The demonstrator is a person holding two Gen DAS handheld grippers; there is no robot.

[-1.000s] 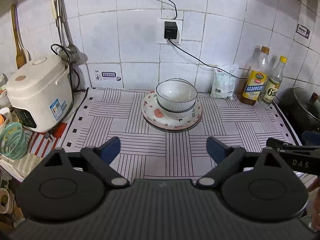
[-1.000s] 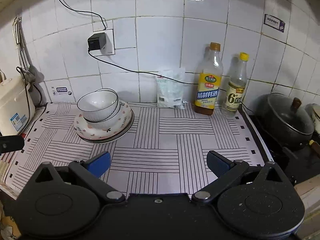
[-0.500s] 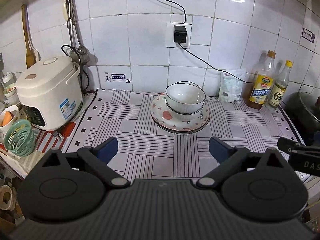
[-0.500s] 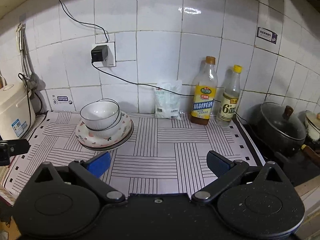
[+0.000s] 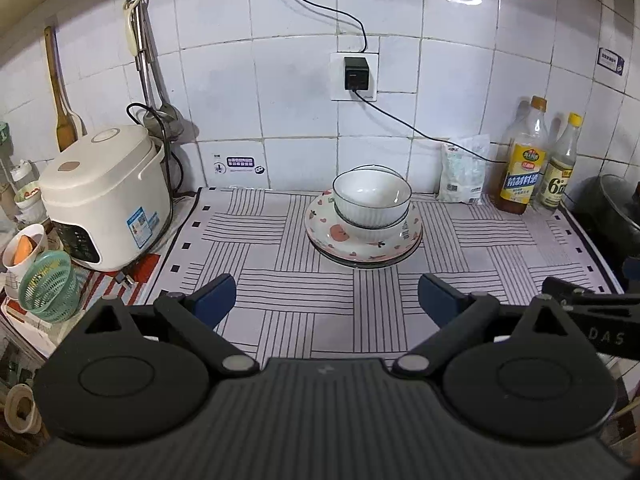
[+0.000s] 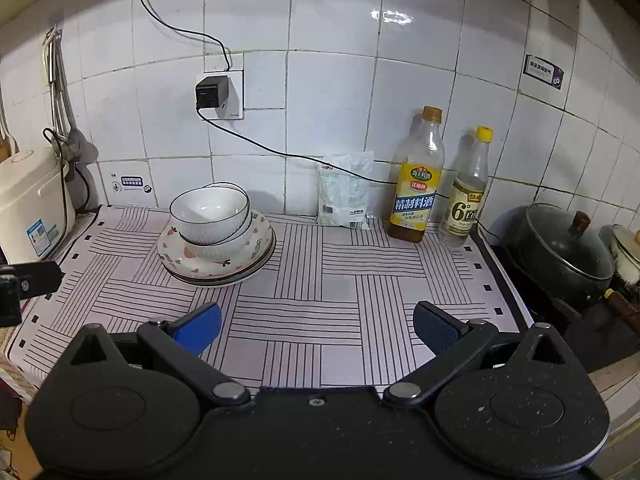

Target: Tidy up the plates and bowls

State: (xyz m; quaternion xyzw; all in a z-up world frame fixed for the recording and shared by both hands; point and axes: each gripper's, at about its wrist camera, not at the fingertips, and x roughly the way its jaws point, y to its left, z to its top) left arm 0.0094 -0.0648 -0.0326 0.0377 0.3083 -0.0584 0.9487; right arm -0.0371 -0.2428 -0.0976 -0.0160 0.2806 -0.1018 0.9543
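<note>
Two bowls [image 5: 372,200] sit nested on stacked plates [image 5: 362,242], on the striped mat [image 5: 280,280] that covers the counter. The stack stands toward the mat's rear edge, near its centre in the left wrist view.

Left to right along the counter:
- Green basket [image 5: 50,286], off the mat's left edge.
- Rice cooker [image 5: 102,196], just beside the mat's rear left corner.
- Bowl-and-plate stack, with the wall socket [image 5: 356,76] above it.
- White pouch [image 5: 462,174], against the wall at the rear edge.
- Two bottles [image 5: 524,160] [image 5: 560,164], upright, side by side at the rear right corner.
- Lidded pot [image 6: 560,254], off the mat's right edge.

Left gripper [image 5: 326,298]: jaws spread wide, nothing held, over the mat's front edge, well apart from the stack.

Right gripper [image 6: 316,326]: jaws spread wide, nothing held, over the front edge, right of the stack.
</note>
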